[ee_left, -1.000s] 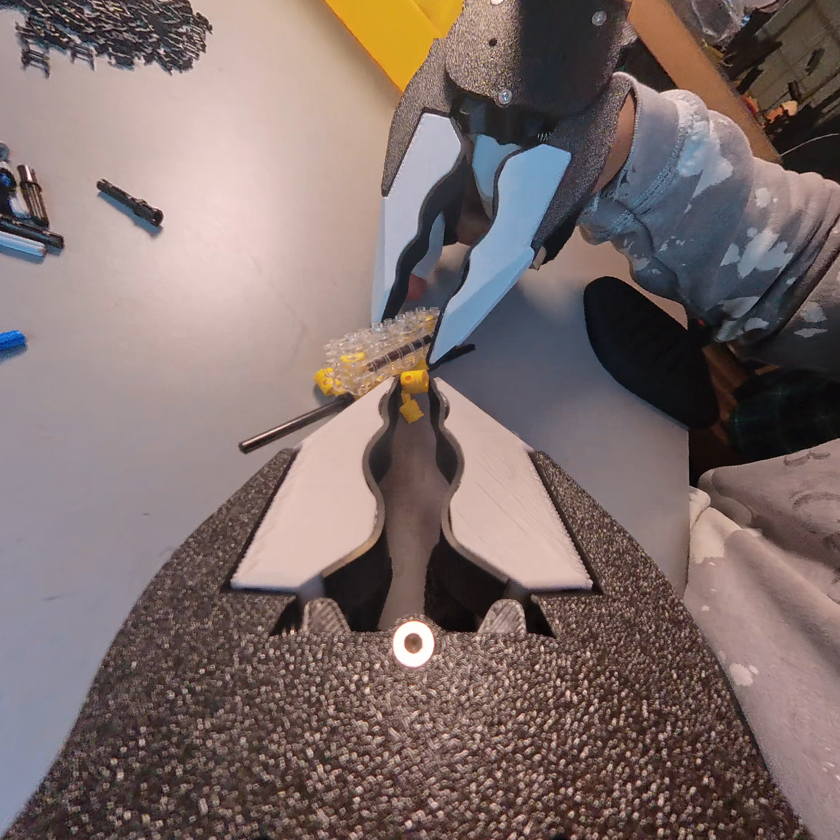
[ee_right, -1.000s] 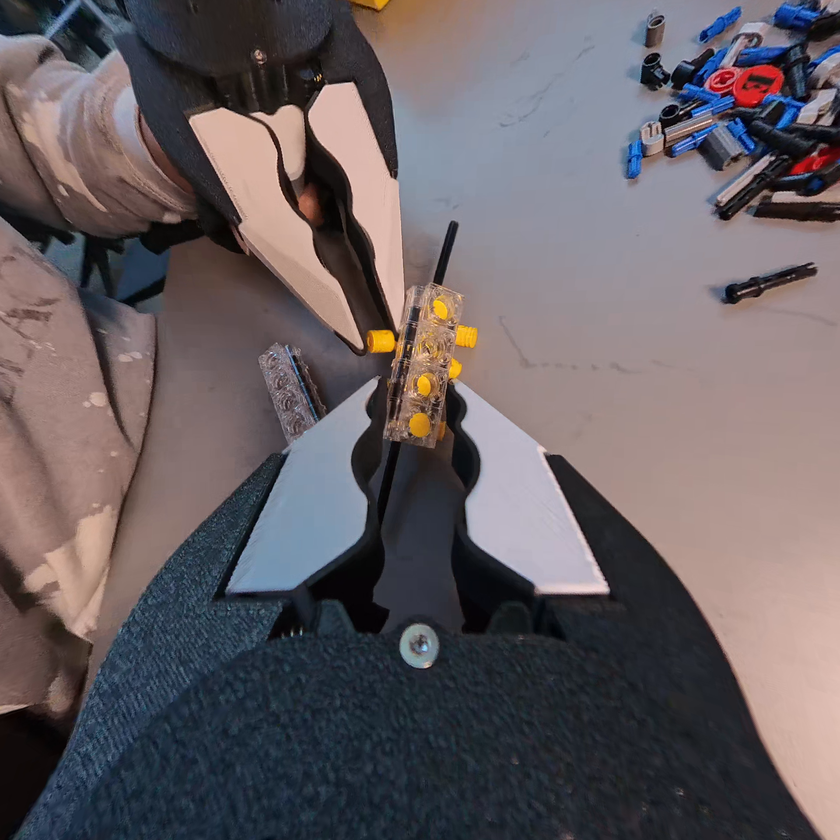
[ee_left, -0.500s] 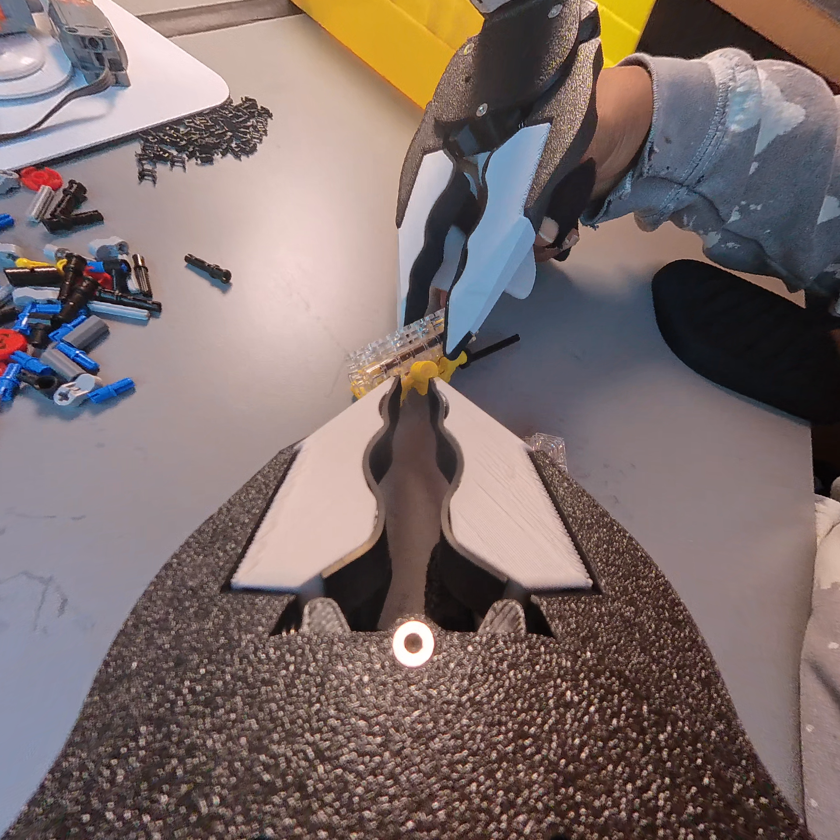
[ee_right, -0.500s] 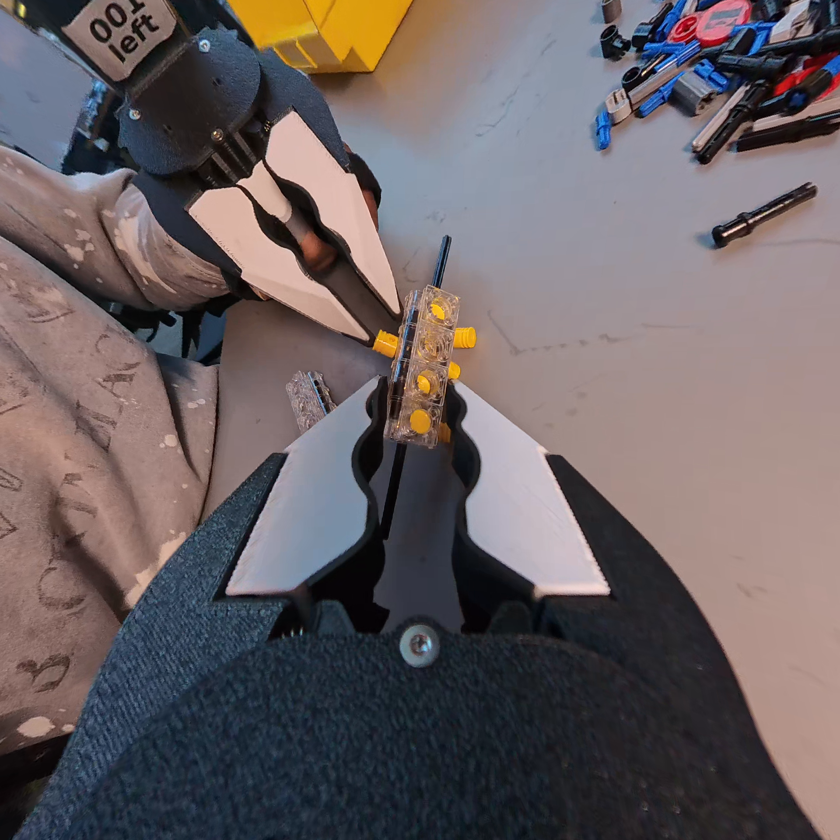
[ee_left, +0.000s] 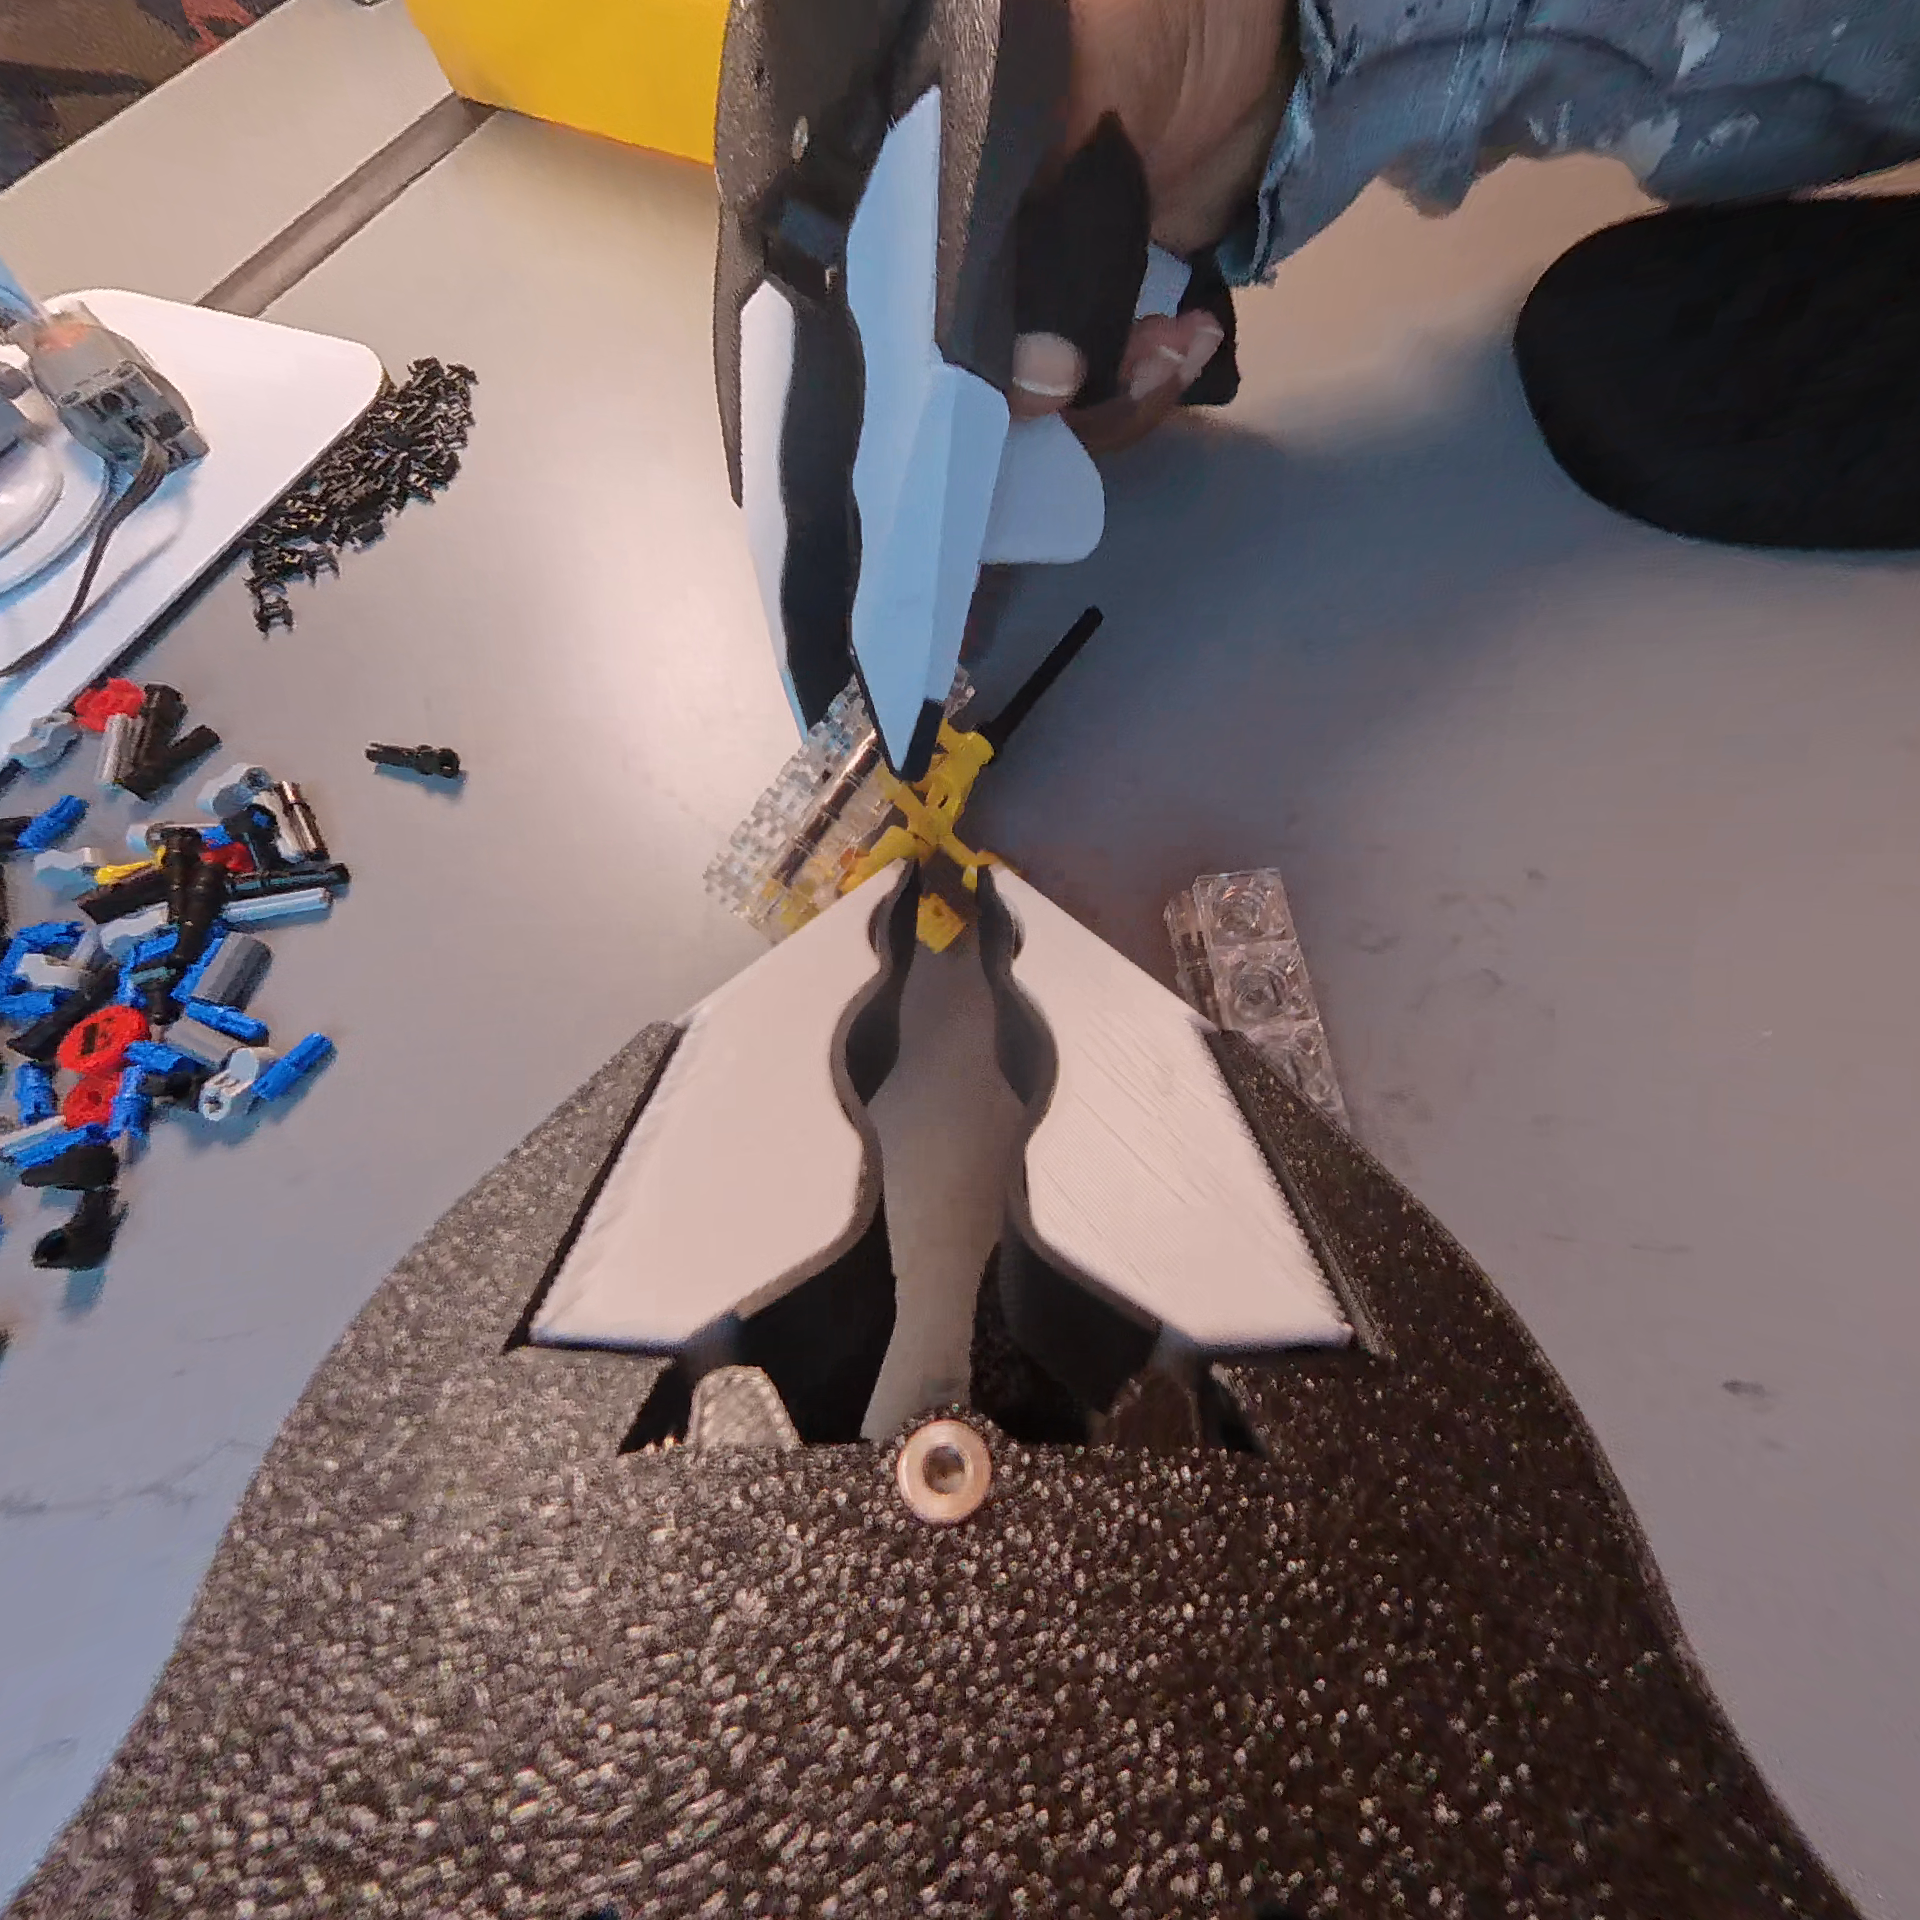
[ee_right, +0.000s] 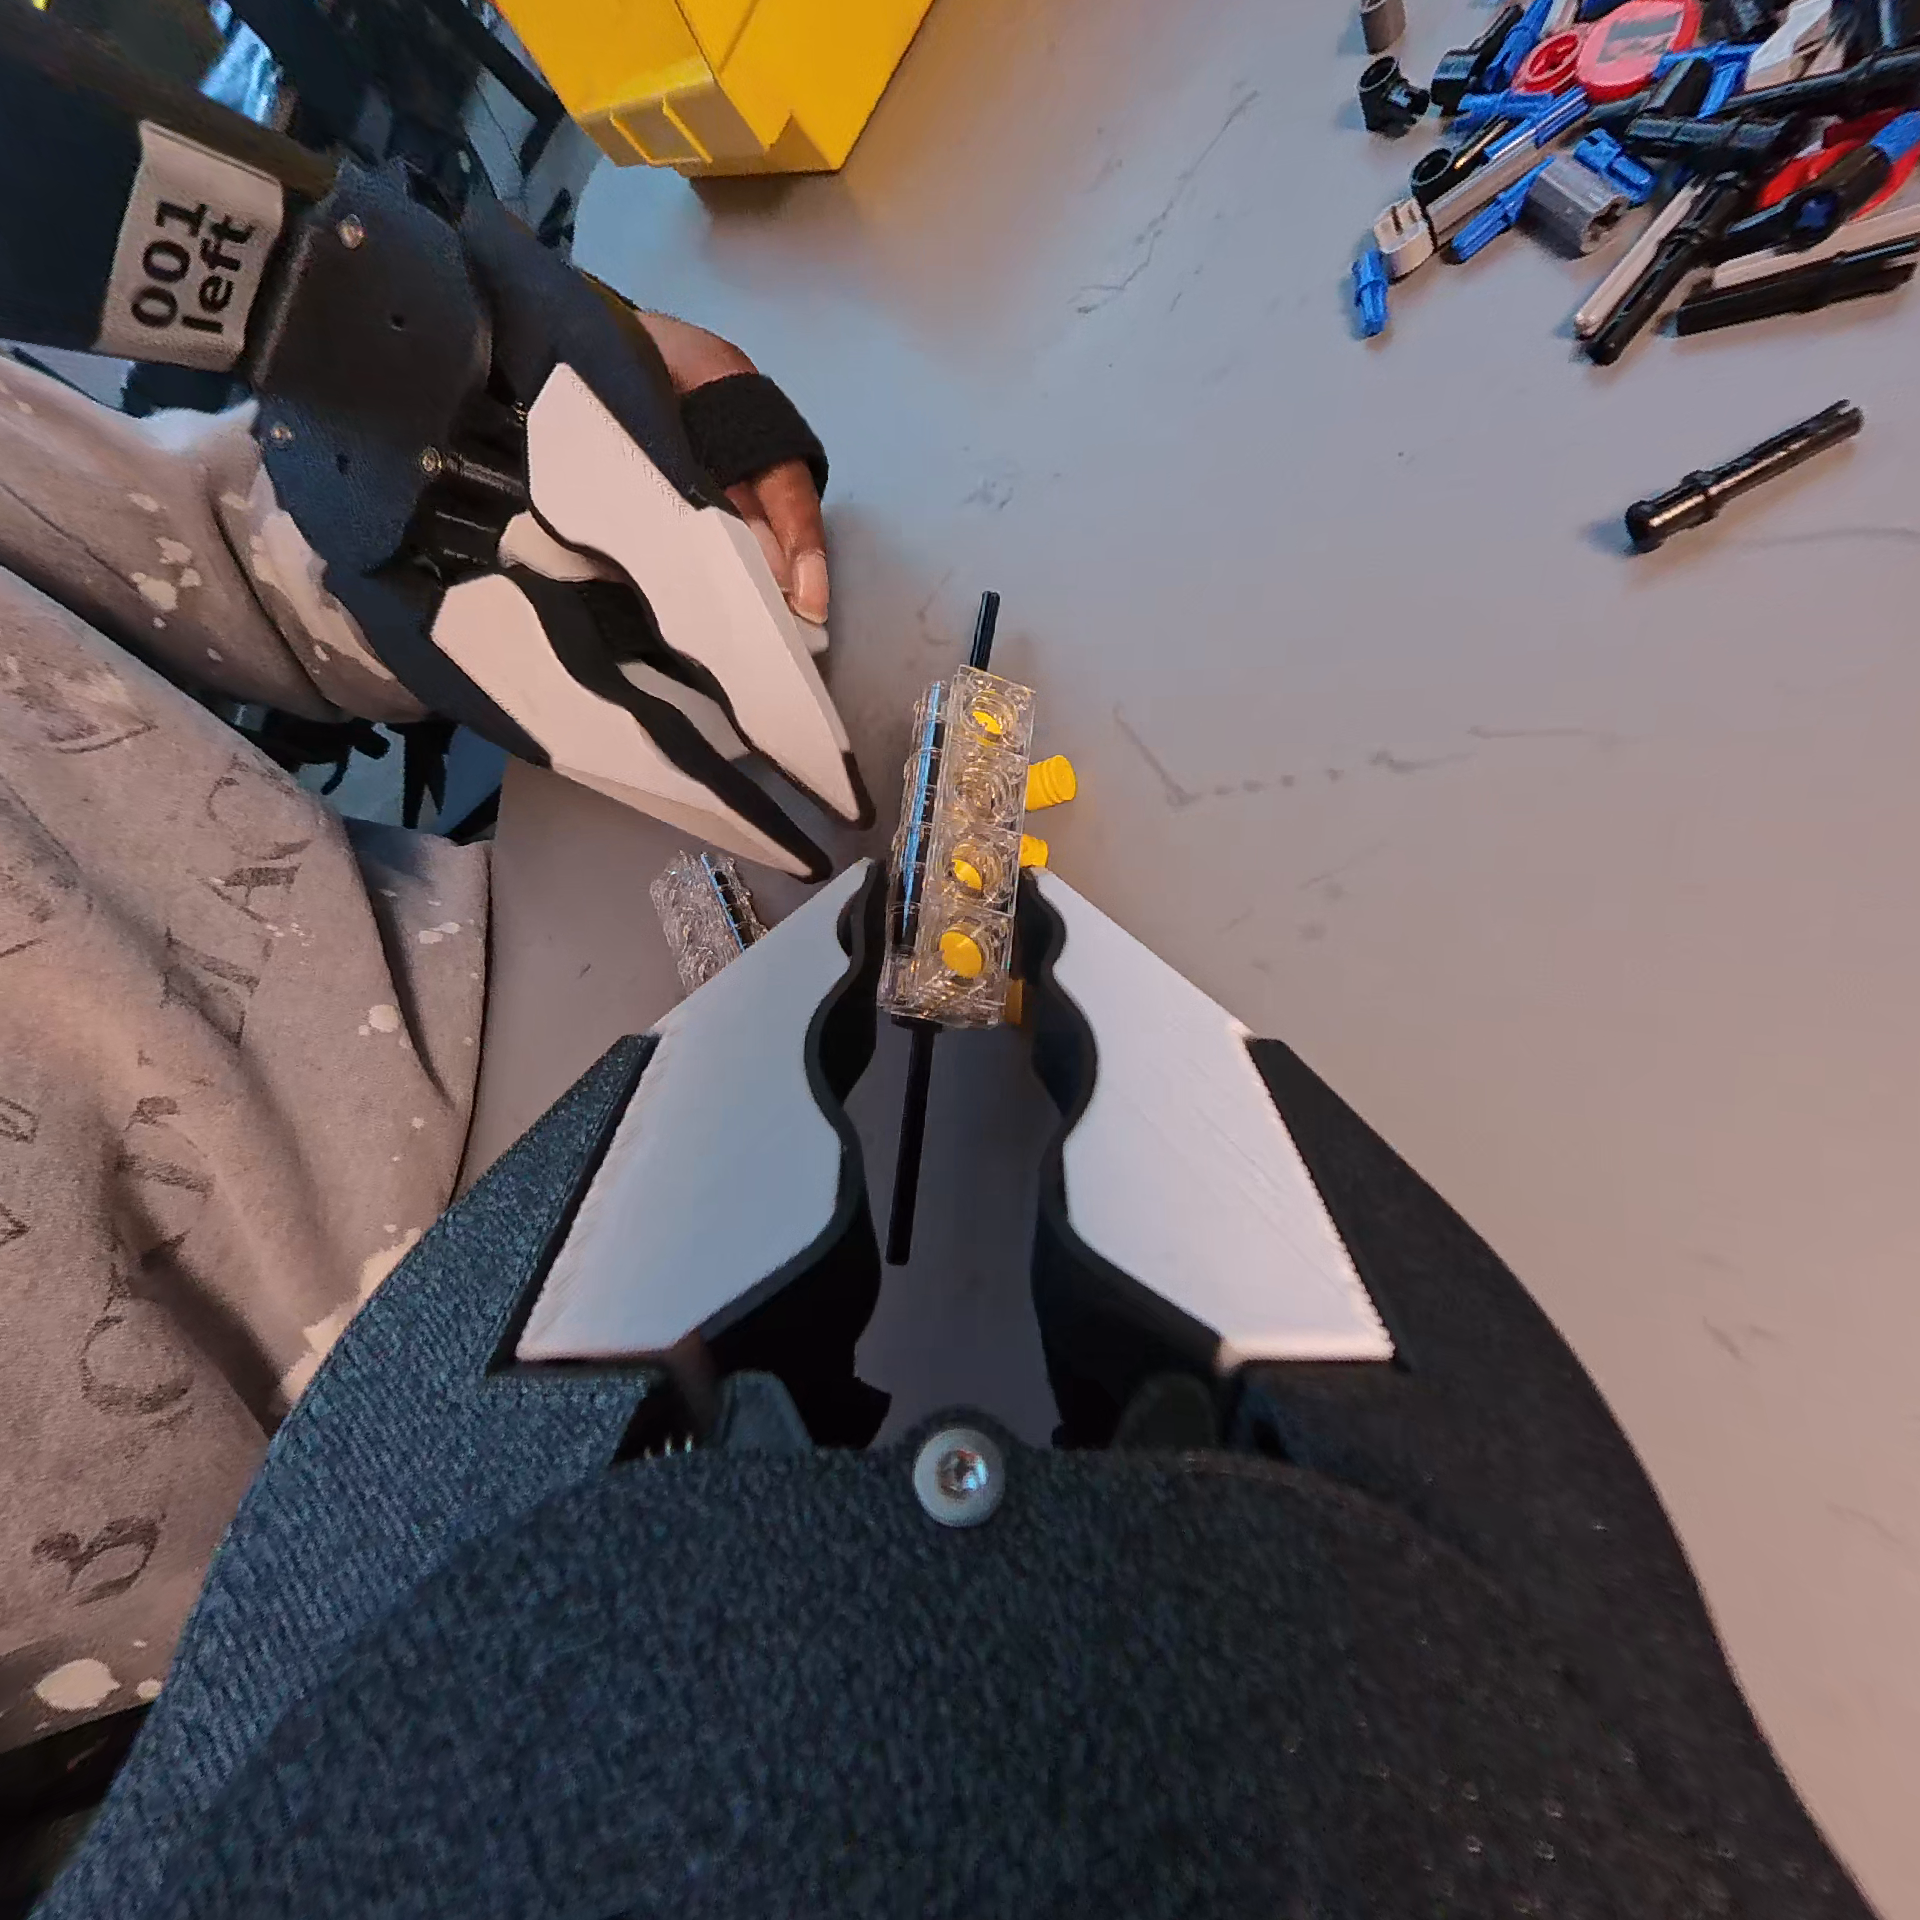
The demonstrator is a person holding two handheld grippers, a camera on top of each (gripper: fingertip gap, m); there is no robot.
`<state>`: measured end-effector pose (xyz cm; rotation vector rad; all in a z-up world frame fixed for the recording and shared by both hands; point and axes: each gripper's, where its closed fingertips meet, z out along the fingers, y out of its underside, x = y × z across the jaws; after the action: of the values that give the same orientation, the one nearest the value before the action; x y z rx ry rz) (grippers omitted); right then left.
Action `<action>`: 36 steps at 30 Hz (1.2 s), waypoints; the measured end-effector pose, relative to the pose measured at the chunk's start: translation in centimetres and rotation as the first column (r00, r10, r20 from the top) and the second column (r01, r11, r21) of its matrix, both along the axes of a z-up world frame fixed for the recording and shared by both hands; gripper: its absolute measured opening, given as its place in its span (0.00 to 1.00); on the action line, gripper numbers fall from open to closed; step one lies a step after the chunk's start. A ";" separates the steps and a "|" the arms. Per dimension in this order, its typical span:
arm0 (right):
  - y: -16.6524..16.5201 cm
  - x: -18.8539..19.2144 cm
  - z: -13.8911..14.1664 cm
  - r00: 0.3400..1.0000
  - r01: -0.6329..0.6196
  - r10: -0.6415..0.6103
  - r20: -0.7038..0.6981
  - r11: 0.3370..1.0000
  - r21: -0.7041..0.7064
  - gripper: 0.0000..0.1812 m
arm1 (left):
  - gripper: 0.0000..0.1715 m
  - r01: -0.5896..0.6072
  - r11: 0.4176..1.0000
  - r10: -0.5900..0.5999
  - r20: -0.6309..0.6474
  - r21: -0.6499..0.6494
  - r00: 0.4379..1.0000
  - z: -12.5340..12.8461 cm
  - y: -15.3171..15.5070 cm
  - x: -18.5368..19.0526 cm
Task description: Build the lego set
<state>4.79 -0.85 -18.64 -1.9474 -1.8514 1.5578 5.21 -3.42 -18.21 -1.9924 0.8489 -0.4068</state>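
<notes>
Two grippers meet over the grey table. The right gripper pinches one clear block between its white fingers. The block is long and see-through, with round holes in a row. I count two yellow pegs in the holes facing up and more yellow pegs poking out of its right side. One thin black rod runs through the block from end to end, and both ends stick out.

The left gripper has its tips close together around a small yellow piece next to the clear block. In the right wrist view the left gripper shows a thin gap at its tips, just left of the block.

One more clear block lies flat on the table, near the left gripper's right side. One lone black pin lies far right, apart from a pile of blue, black, red and grey pieces. A heap of tiny black pieces sits beside a white tray. One yellow box stands at the far edge
</notes>
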 end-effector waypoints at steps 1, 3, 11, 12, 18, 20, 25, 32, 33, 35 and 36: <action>0.0 0.0 0.0 1.000 -0.002 0.002 0.001 1.000 0.003 0.13 | 0.06 0.004 1.000 -0.003 -0.042 0.013 0.999 -0.3 0.0 -0.2; 0.0 0.1 0.0 1.000 -0.002 0.002 0.001 1.000 0.010 0.13 | 0.06 0.024 0.999 -0.021 -0.113 0.028 0.993 -0.8 -0.1 -0.4; 0.2 0.1 -0.1 1.000 0.013 -0.012 -0.011 0.999 0.035 0.13 | 0.11 -0.042 0.988 0.033 -0.057 -0.150 0.998 -2.7 -0.6 -0.7; 0.3 0.1 -0.1 1.000 0.017 -0.016 -0.013 0.999 0.037 0.13 | 0.12 -0.056 0.985 0.049 -0.047 -0.164 0.998 -2.7 -0.4 -0.6; 0.3 -0.1 -0.2 0.999 0.035 -0.032 -0.030 0.993 0.110 0.13 | 0.08 -0.135 0.970 0.131 -0.032 -0.203 0.991 -2.8 0.7 -0.4; 0.3 -0.1 -0.3 0.999 0.031 -0.025 -0.042 0.986 0.164 0.13 | 0.08 -0.128 0.968 0.124 -0.030 -0.215 0.992 -2.8 0.6 -0.5; 0.1 0.1 -0.4 0.999 0.022 -0.010 -0.052 0.971 0.236 0.13 | 0.07 -0.090 0.968 0.110 0.072 -0.233 0.991 -1.7 0.2 -0.4; -0.3 0.2 -0.4 0.999 0.004 0.009 -0.050 0.966 0.257 0.14 | 0.07 -0.053 0.959 0.095 0.140 -0.279 0.986 -1.2 -0.2 -0.2; -0.4 0.2 -0.3 0.999 0.002 0.011 -0.049 0.965 0.263 0.13 | 0.07 -0.049 0.956 0.097 0.154 -0.289 0.983 -1.1 -0.3 -0.1; -0.5 0.1 -0.3 0.999 -0.001 0.015 -0.051 0.963 0.270 0.13 | 0.07 -0.042 0.949 0.101 0.175 -0.311 0.979 -1.0 -0.4 -0.1; -0.6 0.1 -0.3 0.999 -0.004 0.017 -0.047 0.963 0.269 0.13 | 0.07 -0.041 0.948 0.103 0.182 -0.317 0.978 -1.0 -0.4 -0.1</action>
<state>4.86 -1.45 -18.92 -1.7675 -1.9378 1.2638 5.08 -3.81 -19.22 -2.2196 0.6130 -0.7193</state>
